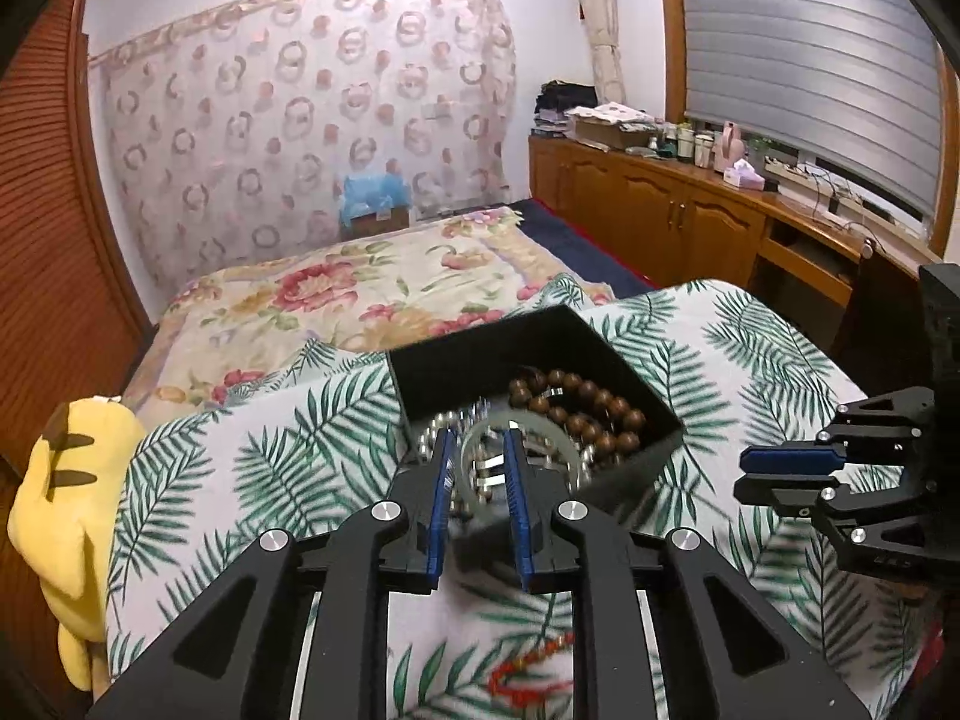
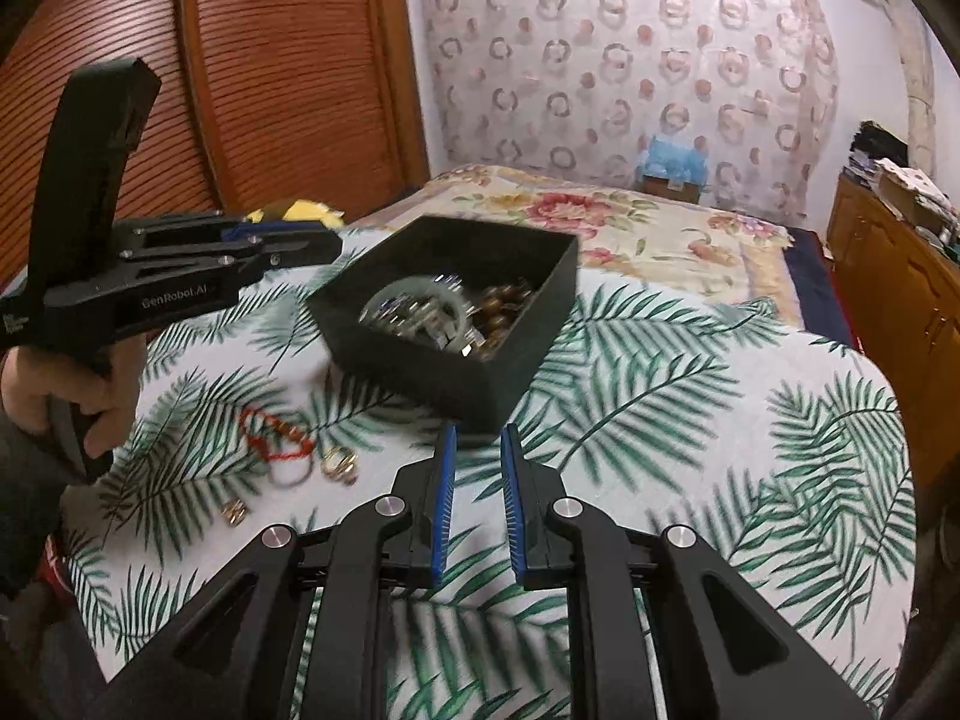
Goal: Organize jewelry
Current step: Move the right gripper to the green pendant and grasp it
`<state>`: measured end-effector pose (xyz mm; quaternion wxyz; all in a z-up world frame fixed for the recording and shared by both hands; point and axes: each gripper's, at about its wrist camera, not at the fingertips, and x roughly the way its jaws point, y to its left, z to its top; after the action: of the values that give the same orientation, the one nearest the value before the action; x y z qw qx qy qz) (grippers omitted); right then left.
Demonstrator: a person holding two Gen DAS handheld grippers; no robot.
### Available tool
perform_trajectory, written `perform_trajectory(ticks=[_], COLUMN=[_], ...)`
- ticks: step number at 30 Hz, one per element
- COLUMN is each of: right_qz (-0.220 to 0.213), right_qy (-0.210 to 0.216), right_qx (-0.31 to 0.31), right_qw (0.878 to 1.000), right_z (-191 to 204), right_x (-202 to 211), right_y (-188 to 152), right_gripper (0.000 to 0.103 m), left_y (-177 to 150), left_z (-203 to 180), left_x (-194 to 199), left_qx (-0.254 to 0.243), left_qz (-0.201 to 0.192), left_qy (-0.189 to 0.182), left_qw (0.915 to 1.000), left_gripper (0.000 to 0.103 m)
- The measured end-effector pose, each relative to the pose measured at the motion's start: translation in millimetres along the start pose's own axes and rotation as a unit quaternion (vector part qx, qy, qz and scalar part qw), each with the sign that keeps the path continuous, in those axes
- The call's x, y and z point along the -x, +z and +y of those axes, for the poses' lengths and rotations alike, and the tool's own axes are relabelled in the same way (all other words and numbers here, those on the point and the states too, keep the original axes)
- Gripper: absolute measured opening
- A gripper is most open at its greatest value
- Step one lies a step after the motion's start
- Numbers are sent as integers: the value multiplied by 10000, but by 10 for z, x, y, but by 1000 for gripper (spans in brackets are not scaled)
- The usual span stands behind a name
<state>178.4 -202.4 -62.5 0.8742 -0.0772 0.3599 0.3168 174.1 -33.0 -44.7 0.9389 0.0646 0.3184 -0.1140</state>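
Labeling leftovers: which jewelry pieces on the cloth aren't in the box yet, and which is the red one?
Left out: red beaded bracelet, gold ring cluster, small gold piece. The red one lies farthest back, nearest the black box.

Left gripper (image 1: 477, 450) hung over the near edge of the black box (image 1: 648, 390), jaws slightly apart above a pale green bangle (image 1: 480, 438); brown bead bracelet (image 1: 591, 408) lay inside. Red cord bracelet (image 1: 528, 669) rested on the leaf-print desk (image 1: 270, 450).
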Motion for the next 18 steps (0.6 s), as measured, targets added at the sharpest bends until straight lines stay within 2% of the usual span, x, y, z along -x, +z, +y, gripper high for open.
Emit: perform_trajectory(ticks=[4, 11, 18], right_qz=[183, 391, 586], right_qy=[142, 385, 259], right_qx=[162, 370, 526], right_qw=[9996, 9978, 9966], right_z=[155, 392, 490], right_x=[-41, -89, -184], right_y=[-104, -221, -295], right_gripper=[17, 17, 17], left_y=[-166, -449, -651], left_z=[51, 119, 165], left_x=[104, 210, 256], left_qx=[67, 212, 340], left_qz=[61, 252, 425], left_qy=[-53, -84, -126], left_qw=[9999, 9994, 9984], left_gripper=[22, 23, 23])
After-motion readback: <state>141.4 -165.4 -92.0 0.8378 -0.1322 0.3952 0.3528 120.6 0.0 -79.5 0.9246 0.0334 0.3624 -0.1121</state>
